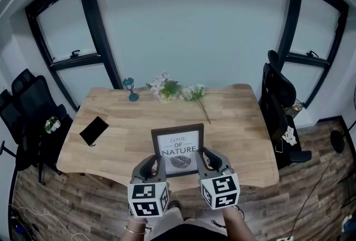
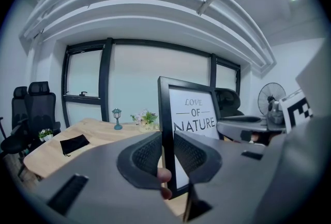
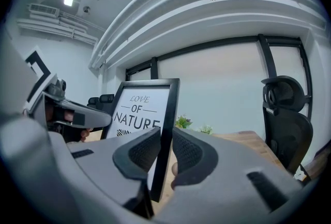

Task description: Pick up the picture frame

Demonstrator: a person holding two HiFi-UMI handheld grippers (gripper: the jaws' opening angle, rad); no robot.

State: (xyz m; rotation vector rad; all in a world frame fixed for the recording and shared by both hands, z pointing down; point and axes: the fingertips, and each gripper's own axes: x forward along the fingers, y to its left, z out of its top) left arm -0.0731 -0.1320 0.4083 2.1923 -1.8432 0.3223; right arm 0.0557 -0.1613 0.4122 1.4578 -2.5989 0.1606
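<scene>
wooden table (image 1: 239, 123) under tall windows (image 1: 189, 23) holds our job. our left gripper (image 1: 154, 164) is clamped on the left rail of the picture frame (image 1: 178, 148), which stands upright over the table's near edge; our right gripper (image 1: 203, 160) pinches its right rail. we judge it light and stiff, its face fragile and slick, so the rails suit gripping. left of the frame lies a black pouch (image 1: 93, 130); behind it a teal lantern (image 1: 131, 89) and flowers (image 1: 169, 89); right of it an office chair (image 1: 278, 92).
</scene>
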